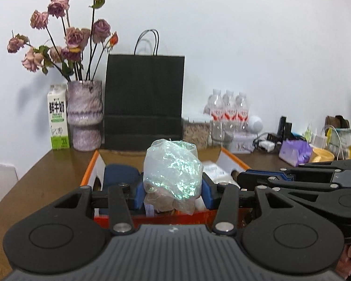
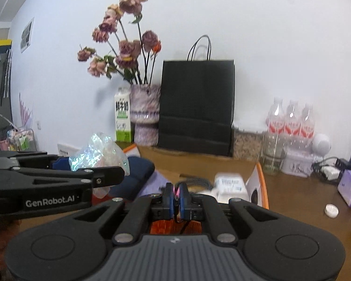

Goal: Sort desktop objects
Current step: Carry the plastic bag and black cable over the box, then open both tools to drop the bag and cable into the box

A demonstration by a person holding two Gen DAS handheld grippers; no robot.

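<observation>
The bag [image 1: 173, 171] is clear with a green-blue iridescent shimmer. The box [image 1: 89, 175] has orange edges and white flaps. The paper bag [image 1: 144, 98] is plain black. The vase [image 1: 84, 114] is mottled purple and white; the roses [image 1: 58, 7] are faded pink. The carton [image 1: 57, 117] is white and green. The counter [image 1: 35, 178] is brown.

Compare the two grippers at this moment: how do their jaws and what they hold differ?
The left gripper stands wide around a bulky iridescent plastic bag; the right gripper is pinched nearly shut on a thin pink and black item that is too small to name. The bag bulges above the left fingers; the right's item barely shows. Both hover over the orange-edged box.
</observation>
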